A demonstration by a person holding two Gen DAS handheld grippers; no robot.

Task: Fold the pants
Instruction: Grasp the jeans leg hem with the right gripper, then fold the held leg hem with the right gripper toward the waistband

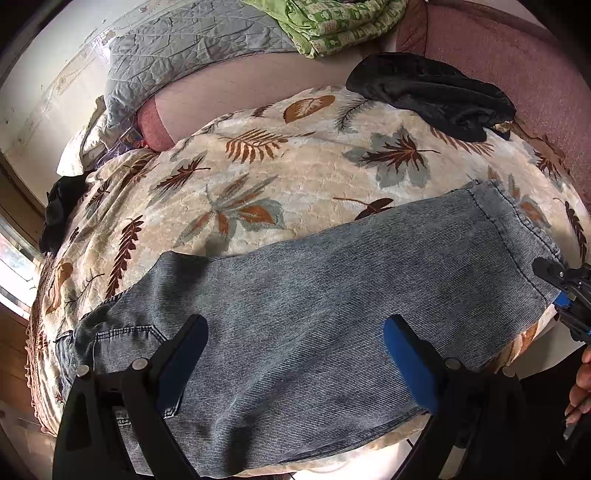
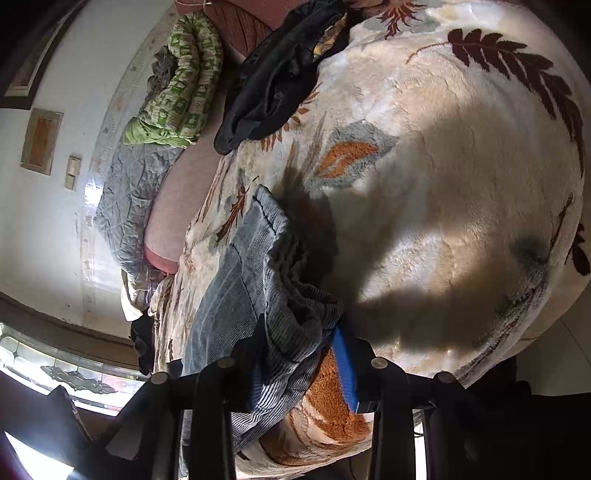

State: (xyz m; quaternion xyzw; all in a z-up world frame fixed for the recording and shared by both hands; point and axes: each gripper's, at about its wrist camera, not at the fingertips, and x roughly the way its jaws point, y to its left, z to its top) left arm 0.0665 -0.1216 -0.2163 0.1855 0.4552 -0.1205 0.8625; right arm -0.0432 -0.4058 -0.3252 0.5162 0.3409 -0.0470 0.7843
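Ribbed denim pants point(image 1: 314, 295) bunch in right claw point(image 2: 295, 354)

No readable text, labels, brands or numbers on anything in either wrist view

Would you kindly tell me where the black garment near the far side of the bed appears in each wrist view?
Left wrist view: the black garment lies upper right, on the leaf-patterned blanket's far edge.
Right wrist view: it is at top centre, hanging over that edge.
Shared landmark: the green patterned quilt beside it.
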